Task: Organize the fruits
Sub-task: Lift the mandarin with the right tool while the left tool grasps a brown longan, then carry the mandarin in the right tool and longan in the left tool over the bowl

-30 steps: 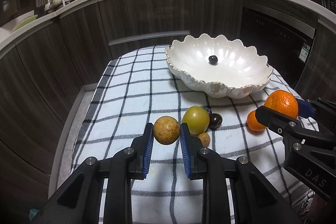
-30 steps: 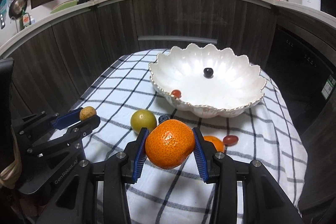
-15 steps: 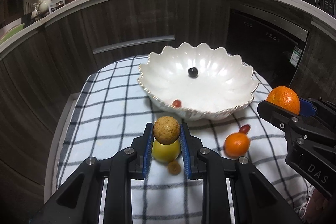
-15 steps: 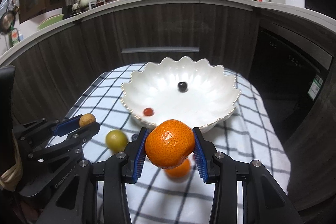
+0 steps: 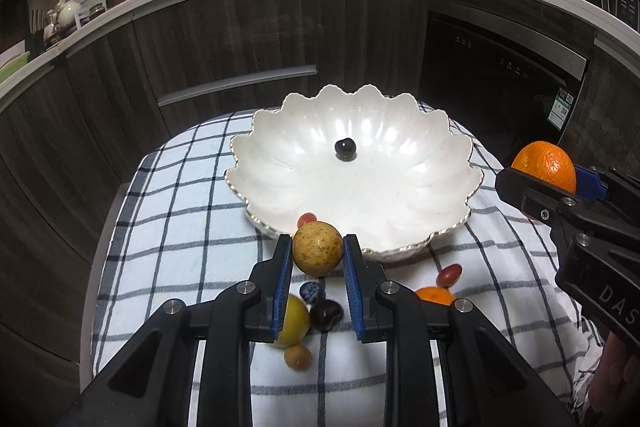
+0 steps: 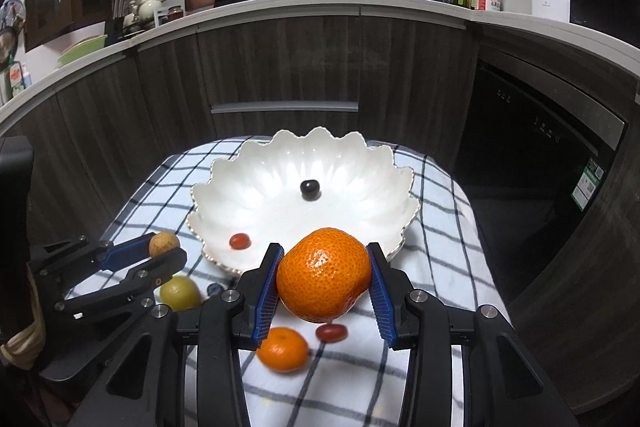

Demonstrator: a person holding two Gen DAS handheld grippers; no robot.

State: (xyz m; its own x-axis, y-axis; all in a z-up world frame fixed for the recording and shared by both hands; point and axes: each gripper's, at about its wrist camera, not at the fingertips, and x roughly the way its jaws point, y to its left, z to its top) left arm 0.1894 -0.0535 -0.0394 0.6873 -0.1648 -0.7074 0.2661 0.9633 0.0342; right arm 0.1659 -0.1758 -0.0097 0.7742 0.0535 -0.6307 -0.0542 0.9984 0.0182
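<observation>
Jaws: both closed on fruit. right gripper (image 6: 323, 277) clamps the big orange (image 6: 323, 274) across its widest part, pads on opposite flanks, so it can't roll out. left gripper (image 5: 317, 255) is nearly shut on the small tan fruit (image 5: 317, 247), same side-to-side pinch.
Carry pose: both fruits are clear of the cloth and both grippers point toward the bowl; reads as a paired drop-off, not a pick.
Bowl: scalloped white bowl (image 5: 400, 187) sits at the far end of the checked cloth (image 5: 168, 227). It's the collection point, mostly bare, wide open top, easy release from above.
In bowl: dark round fruit (image 5: 345, 149) near the middle, small red fruit (image 6: 240, 241) low by the near wall.
Left on cloth, near rim side: yellow-green fruit (image 6: 180, 292), small orange (image 6: 283, 349), dark plum-like fruit (image 5: 326, 314), blue-speckled one (image 5: 312, 291), red oval (image 5: 449, 275), small brown one (image 5: 298, 357).
Progress: early, my guess. Two in, two in hand, six loose.
Risk: round fruit on a smooth sloped bowl will roll, so release low.
</observation>
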